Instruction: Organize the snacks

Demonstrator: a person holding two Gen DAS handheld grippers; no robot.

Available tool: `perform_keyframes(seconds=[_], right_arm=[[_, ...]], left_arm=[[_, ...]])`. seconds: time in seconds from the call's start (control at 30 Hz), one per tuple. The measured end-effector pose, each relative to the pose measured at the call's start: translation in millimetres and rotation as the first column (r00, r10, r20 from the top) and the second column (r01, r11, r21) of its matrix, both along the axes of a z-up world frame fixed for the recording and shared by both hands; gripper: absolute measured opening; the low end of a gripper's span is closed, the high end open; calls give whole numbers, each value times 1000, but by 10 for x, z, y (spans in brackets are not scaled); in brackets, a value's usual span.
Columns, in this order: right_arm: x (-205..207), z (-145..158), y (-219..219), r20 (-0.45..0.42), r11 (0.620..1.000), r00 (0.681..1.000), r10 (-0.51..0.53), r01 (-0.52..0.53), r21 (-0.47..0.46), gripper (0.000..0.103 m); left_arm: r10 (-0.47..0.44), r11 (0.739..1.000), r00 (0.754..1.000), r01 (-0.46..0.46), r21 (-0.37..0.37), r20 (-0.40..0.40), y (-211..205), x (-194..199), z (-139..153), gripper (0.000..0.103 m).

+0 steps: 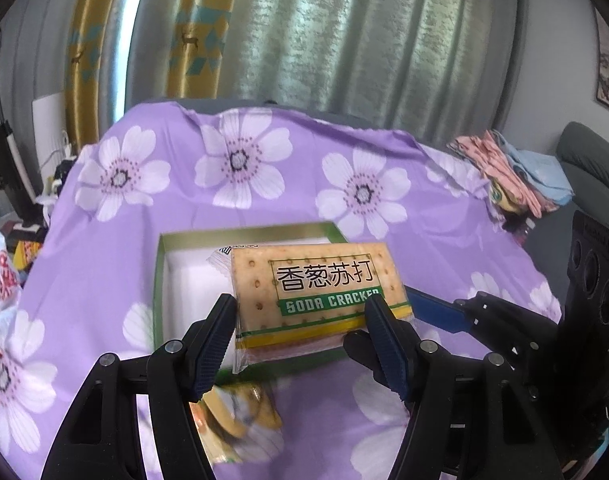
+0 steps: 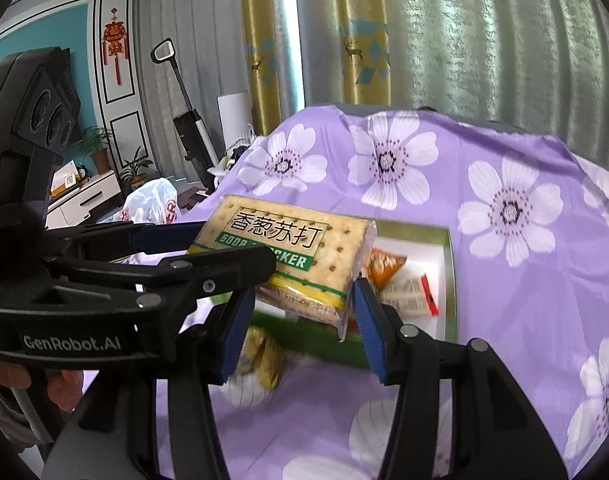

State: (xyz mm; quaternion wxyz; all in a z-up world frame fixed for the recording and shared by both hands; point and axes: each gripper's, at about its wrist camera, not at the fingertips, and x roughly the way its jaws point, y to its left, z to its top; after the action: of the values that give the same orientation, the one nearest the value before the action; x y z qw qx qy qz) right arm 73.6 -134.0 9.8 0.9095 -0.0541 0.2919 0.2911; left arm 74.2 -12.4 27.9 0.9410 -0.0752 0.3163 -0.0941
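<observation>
A: What is spread under everything?

B: A purple flowered cloth is laid over the whole surface. On it a green-rimmed box with a white inside is set open, and in the right wrist view an orange snack bag and a small printed packet are seen lying inside it.

A: And the pack being handled?

B: The soda cracker pack is held in the air above the near part of the box. It is gripped by the left gripper across its width, and the right gripper is clamped on its near end — both sets of jaws are pressed on the wrapper, neither fully together.

A: How should the step be done well?

B: The pack is judged to be on its way into the box. It should be kept level between the two grips, carried over the empty white part rather than over the orange bag, and lowered flat before either grip is eased. Squeezing should be avoided — crackers break easily.

A: Anything left outside?

B: A small yellow packet is seen on the cloth just in front of the box; it appears still to be put away.
</observation>
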Motion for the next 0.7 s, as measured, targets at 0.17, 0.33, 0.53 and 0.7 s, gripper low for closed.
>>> perform_keyframes(seconds=[0.17,0.33,0.53,0.7], right_arm=[[277,80,87,16,1000,1000,9,-10,5,51],[504,73,138,8,1000,1000,12,-12,3,51],[703,-110,199,-36,1000,999,7,-8,-20,51],[807,-285,220,-77,1000,997,0,-2,-31,51]], left_arm=[[7,1000,1000,-7,-15,3,104,243,73,67],[12,999,1000,-12,-31,-19,176,476,18,67],[20,999,997,-23,-41,-71,214,669,-206,67],[23,998,994,-28,-48,-109,222,764,-387,67]])
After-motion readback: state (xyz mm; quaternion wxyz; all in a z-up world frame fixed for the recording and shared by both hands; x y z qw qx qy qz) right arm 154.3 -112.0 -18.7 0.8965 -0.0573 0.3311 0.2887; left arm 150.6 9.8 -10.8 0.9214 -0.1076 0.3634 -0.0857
